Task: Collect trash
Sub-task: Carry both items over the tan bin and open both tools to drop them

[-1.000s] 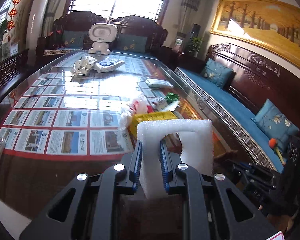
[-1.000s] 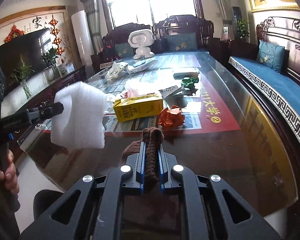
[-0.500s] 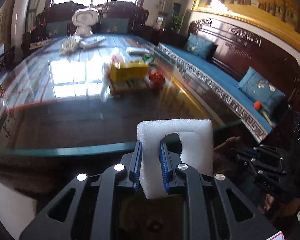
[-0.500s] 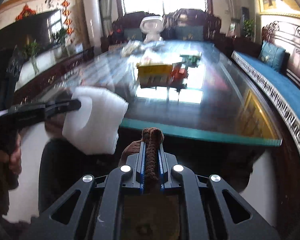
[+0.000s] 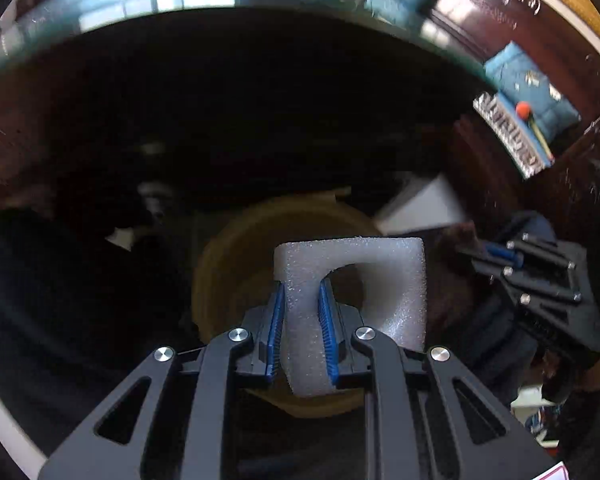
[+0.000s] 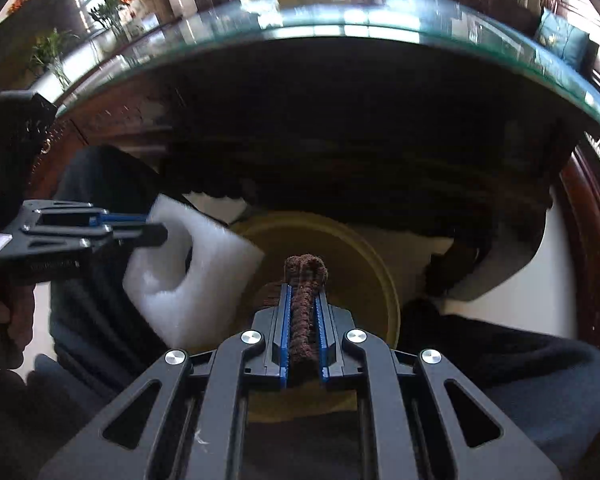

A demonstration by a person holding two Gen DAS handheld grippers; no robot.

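My left gripper (image 5: 302, 294) clenches a white foam block (image 5: 352, 280) by its left leg; my right gripper (image 6: 302, 296) clenches a brown rope scrap (image 6: 305, 300). Both point down over a tan bin (image 6: 380, 280) on the floor, below the near edge of the glass counter (image 6: 380, 34). Foam sits left of the rope, above the bin's left rim. More trash lies far back on the counter.
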